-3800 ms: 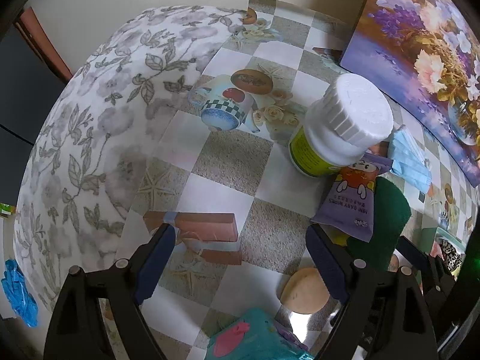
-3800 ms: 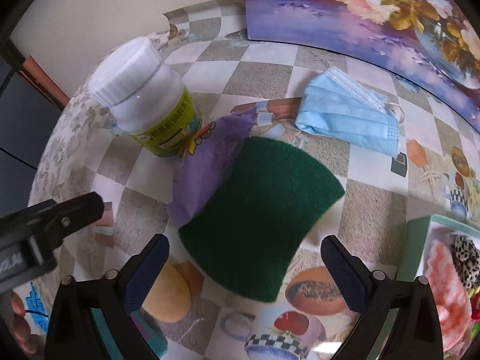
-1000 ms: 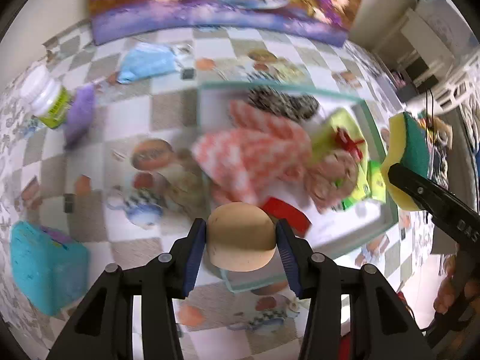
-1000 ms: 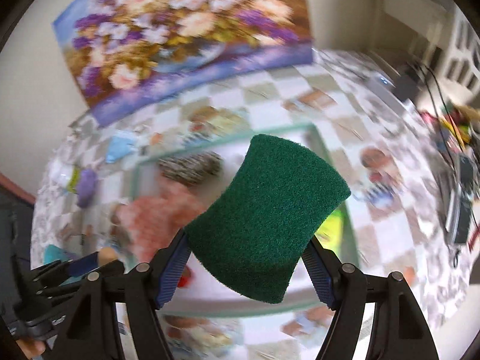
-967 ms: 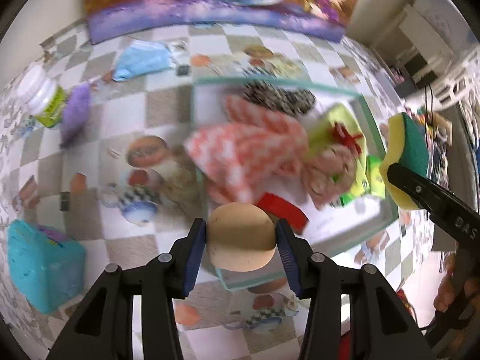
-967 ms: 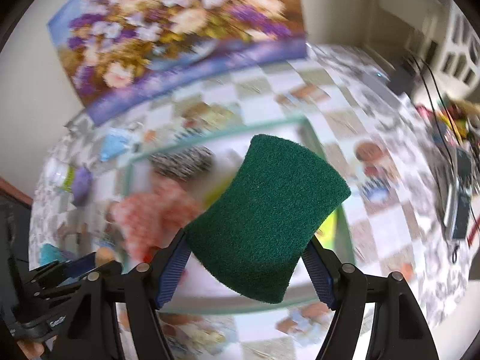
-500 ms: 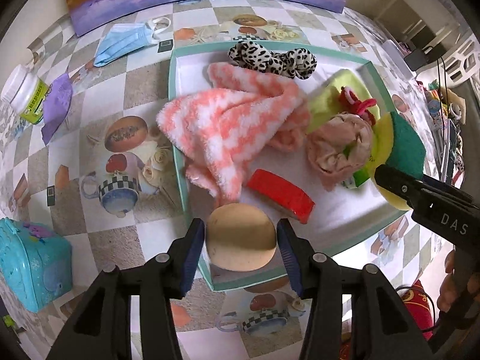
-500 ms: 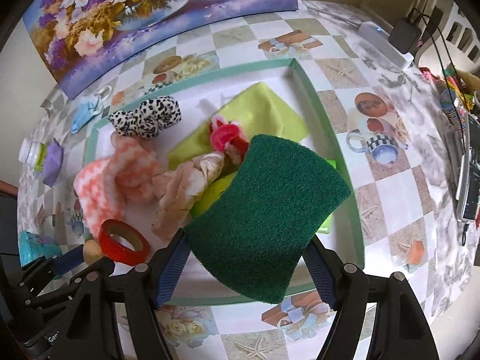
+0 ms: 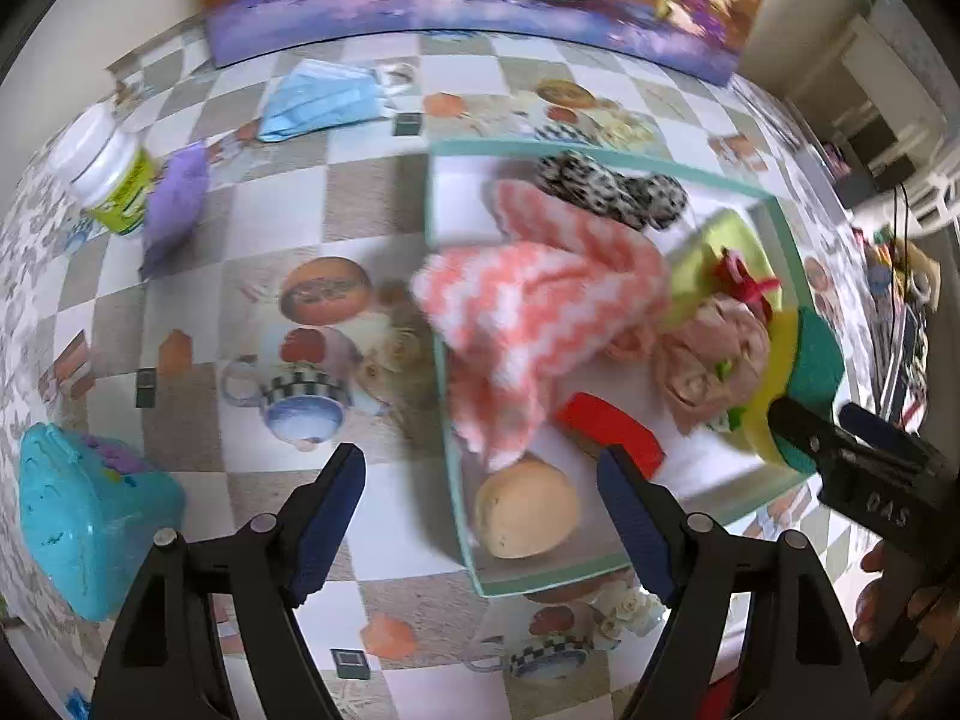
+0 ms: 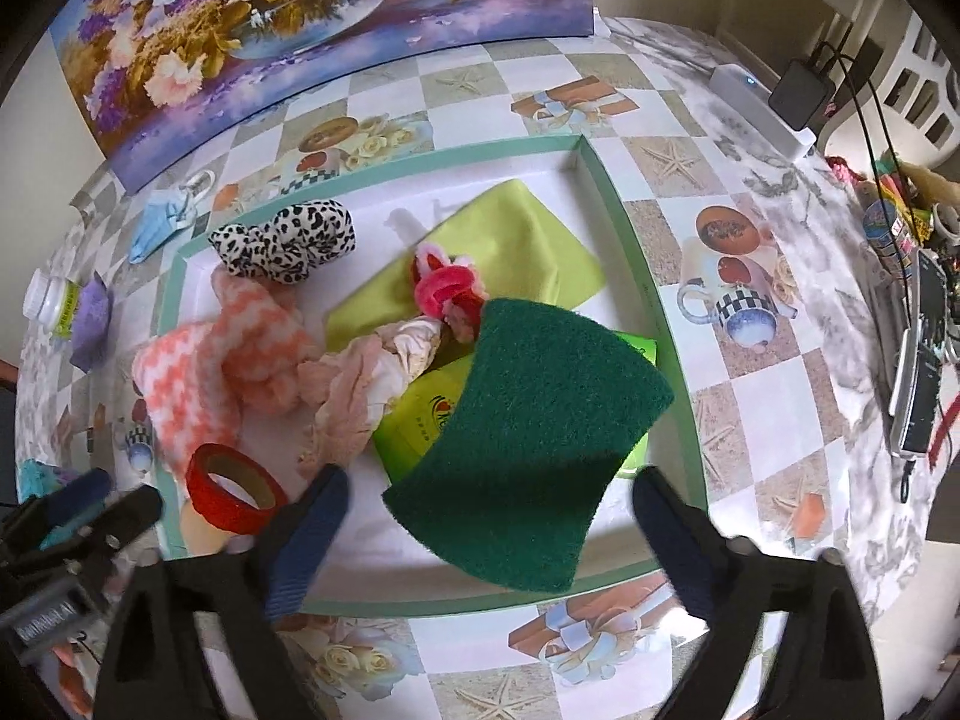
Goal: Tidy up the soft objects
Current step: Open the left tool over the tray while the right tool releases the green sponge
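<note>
A shallow tray with a teal rim [image 9: 456,498] [image 10: 636,276] holds soft things. A tan round sponge [image 9: 527,509] lies in its near corner, free of my left gripper [image 9: 477,495], which is open just above it. A green scouring sponge with a yellow layer [image 10: 528,438] [image 9: 804,372] lies in the tray between the spread jaws of my right gripper [image 10: 486,516], which is open. The tray also holds a pink-and-white cloth [image 9: 540,324], a leopard-print scrunchie [image 10: 285,237], a peach cloth [image 10: 360,384], a lime cloth [image 10: 516,252] and a red tape roll [image 10: 231,495].
On the checkered tablecloth left of the tray lie a blue face mask [image 9: 318,99], a purple pouch [image 9: 177,201], a white pill bottle [image 9: 111,171] and a teal box [image 9: 84,510]. A flower painting [image 10: 300,18] leans at the back. Cables and clutter [image 10: 900,276] lie at the right.
Both grippers have opened. The tan sponge has dropped from the left gripper into the tray's near corner, and the green sponge has left the right gripper and lies in the tray.
</note>
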Demonstrator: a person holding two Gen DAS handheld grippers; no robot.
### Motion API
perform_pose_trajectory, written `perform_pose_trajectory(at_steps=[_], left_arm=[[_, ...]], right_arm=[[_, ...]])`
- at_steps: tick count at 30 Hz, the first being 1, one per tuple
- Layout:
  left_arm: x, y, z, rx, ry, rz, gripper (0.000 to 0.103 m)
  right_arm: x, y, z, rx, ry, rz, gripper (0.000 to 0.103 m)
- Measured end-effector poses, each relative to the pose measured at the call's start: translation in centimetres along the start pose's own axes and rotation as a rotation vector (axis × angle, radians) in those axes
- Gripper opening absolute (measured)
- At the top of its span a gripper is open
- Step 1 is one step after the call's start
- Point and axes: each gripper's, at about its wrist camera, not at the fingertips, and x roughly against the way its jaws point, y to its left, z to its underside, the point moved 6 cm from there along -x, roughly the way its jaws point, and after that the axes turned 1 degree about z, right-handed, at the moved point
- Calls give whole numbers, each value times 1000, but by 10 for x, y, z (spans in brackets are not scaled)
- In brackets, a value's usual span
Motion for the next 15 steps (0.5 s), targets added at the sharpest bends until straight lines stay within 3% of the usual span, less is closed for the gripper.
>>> perform_pose_trajectory(at_steps=[4, 6, 15], left_arm=[[4, 17, -5, 46, -17, -13, 83], [2, 24, -10, 70, -24, -25, 89], [14, 68, -24, 150, -67, -91, 89]], right_arm=[[5, 5, -3, 17, -24, -3, 103], [7, 10, -4, 30, -32, 0, 103], [16, 41, -10, 89, -70, -21, 103]])
